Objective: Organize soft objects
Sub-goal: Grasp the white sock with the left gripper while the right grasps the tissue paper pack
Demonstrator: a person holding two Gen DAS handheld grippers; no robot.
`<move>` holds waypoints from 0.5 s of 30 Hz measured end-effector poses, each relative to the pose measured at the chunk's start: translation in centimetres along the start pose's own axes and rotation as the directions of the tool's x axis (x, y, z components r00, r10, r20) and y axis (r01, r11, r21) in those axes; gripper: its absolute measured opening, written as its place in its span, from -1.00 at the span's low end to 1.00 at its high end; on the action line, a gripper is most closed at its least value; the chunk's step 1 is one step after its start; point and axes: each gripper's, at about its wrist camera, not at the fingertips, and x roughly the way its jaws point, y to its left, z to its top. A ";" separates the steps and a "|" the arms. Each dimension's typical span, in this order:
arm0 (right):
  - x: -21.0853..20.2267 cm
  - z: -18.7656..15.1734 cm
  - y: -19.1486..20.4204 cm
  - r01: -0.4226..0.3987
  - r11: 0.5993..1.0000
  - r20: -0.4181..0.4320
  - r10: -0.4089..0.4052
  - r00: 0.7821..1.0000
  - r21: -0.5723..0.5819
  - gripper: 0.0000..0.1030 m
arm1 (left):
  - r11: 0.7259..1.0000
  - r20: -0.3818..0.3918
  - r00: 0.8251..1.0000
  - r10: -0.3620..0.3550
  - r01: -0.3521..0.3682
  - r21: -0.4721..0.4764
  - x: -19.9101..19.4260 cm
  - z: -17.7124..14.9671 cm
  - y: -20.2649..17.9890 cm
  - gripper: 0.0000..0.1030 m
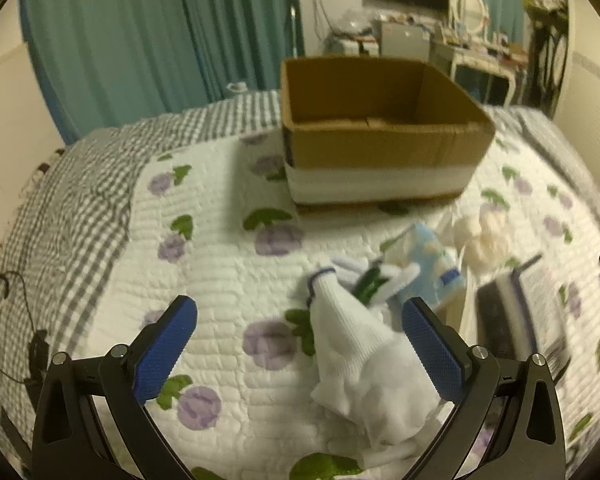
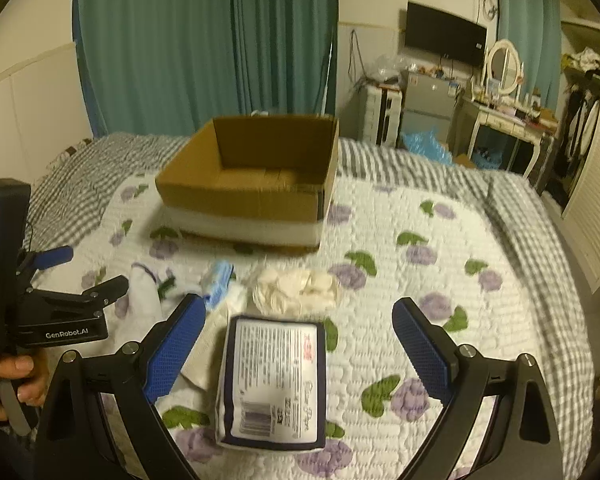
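Note:
An open cardboard box (image 1: 380,148) (image 2: 256,200) sits on the flowered quilt, empty as far as I see. My left gripper (image 1: 300,320) is open above a white glove with a blue cuff (image 1: 352,344), which lies between its fingers untouched. Beyond it lie a light-blue tissue pack (image 1: 428,260) (image 2: 218,280) and a bag of cotton pads (image 1: 484,236) (image 2: 296,286). My right gripper (image 2: 300,320) is open over a dark-edged packet with a printed label (image 2: 274,384) (image 1: 516,320). The left gripper (image 2: 80,276) shows in the right wrist view, held by a hand (image 2: 8,376).
The quilt (image 2: 420,280) covers a bed with a grey checked sheet (image 1: 80,208). Teal curtains (image 2: 204,40) hang behind. A dresser with a mirror (image 2: 504,68), a wall TV (image 2: 444,36) and cluttered furniture stand at the right. A black cord (image 1: 4,292) lies at the bed's left edge.

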 end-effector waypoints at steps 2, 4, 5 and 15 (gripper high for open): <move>0.8 -0.8 -0.3 -0.006 1.000 -0.022 0.006 1.000 0.004 0.84 | 1.000 -0.021 1.000 -0.016 0.016 0.012 0.6 -0.4 -0.4 1.00; 1.6 -1.5 -0.5 -0.014 1.000 -0.043 0.014 0.999 0.003 0.84 | 0.999 -0.043 0.998 -0.039 0.040 0.013 1.1 -0.8 -0.8 1.00; 2.1 -1.8 -0.6 -0.018 1.000 -0.057 0.019 0.998 0.003 0.84 | 0.999 -0.048 0.998 -0.040 0.041 0.018 1.3 -0.8 -1.0 1.00; 6.4 -5.1 -0.5 -0.076 0.997 -0.185 0.072 0.980 -0.016 0.84 | 0.997 -0.094 0.994 -0.051 0.056 0.057 3.9 -2.1 -2.4 1.00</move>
